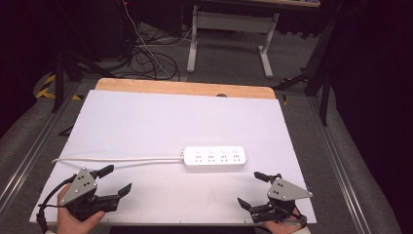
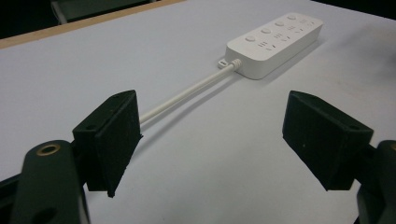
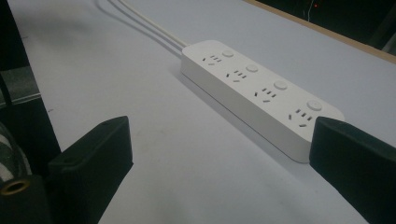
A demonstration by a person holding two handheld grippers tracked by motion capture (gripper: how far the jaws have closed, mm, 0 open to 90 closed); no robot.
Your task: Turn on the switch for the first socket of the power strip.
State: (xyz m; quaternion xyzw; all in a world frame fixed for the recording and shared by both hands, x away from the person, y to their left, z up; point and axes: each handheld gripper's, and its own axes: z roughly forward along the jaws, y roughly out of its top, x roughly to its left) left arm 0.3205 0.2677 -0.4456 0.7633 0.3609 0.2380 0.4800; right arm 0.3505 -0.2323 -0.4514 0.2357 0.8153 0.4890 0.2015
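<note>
The white table surface (image 1: 146,122) is the largest item in the high view; a bare wooden edge strip (image 1: 185,87) runs along its far side at 12 o'clock. Grey carpeted floor borders the table on both sides.

The white power strip (image 1: 215,158) lies flat on the surface, slightly toward 4 o'clock from the table centre, long axis running 9 to 3 o'clock. It carries four socket groups, each with a round button, visible in the right gripper view (image 3: 261,93). Its white cord (image 1: 117,159) leaves the 9 o'clock end and runs across the surface to the table's left edge. In the left gripper view the power strip (image 2: 275,42) sits at about 1 o'clock, and the cord (image 2: 187,93) runs down toward the jaw on the 9 o'clock side, passing behind it.

The left gripper (image 1: 117,179) sits at the table's 7 o'clock corner, held in a hand (image 1: 73,219). Its jaws are released, spread wide, with bare table between them; they are near the cord but apart from it.

The right gripper (image 1: 252,189) sits at the 5 o'clock corner, just below the power strip's 3 o'clock end. Its jaws are released, spread wide, grasping nothing. In the right gripper view, the 3 o'clock jaw overlaps the near end of the strip; contact cannot be determined.
</note>
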